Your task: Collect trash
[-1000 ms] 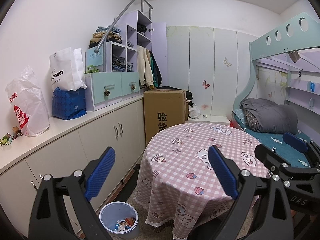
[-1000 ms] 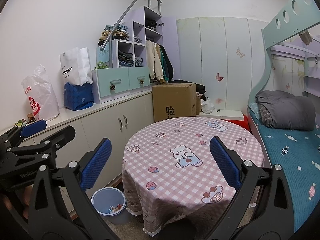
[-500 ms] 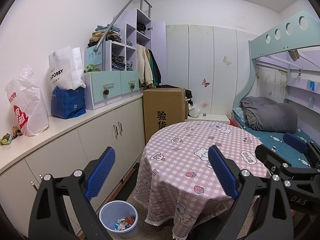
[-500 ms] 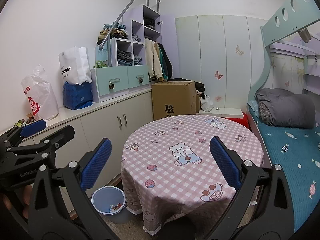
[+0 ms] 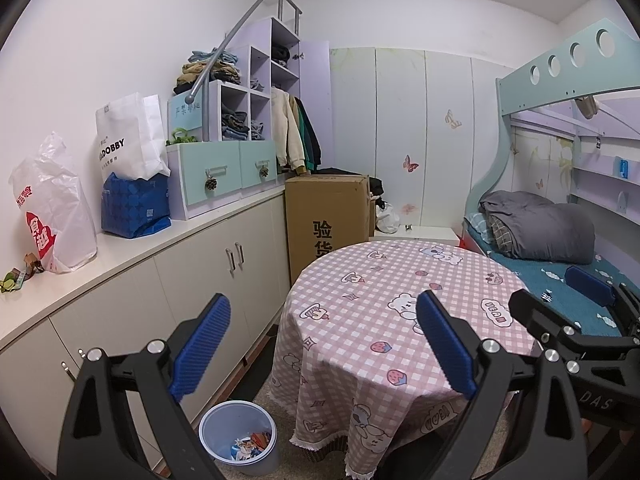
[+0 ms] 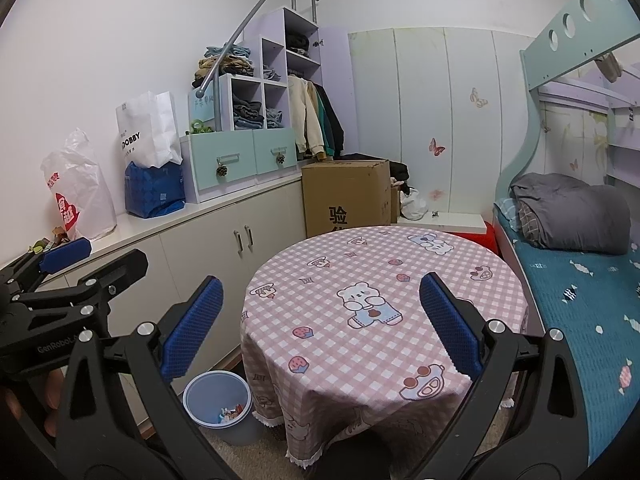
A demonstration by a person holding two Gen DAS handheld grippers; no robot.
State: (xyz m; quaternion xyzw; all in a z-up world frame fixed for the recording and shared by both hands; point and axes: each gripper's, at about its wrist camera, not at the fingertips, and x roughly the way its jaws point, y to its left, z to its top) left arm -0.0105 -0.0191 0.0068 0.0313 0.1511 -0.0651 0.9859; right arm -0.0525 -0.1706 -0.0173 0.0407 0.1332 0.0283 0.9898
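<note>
Hovering above the near edge of a round bench draped in a pink checked cloth with cartoon bears, the left claw is spread wide with nothing between its blue ribbed pads. The right claw is likewise released and empty — it appears at the right edge of the left wrist view, beside the left one, and the left claw shows at the left edge of the right wrist view.

On the floor, just beside the cloth's fringed hem and in front of the white cabinet doors, stands a pale blue waste bin; colourful scraps of trash lie at its bottom. The bench's cloth carries nothing but its printed pattern.

Along the left wall a long white counter holds a white plastic bag with red print, a blue bag with a white paper bag standing in it, and a few small wrappers at its near end. A cardboard box stands behind the bench — a bunk bed with a folded grey quilt fills the right side.
</note>
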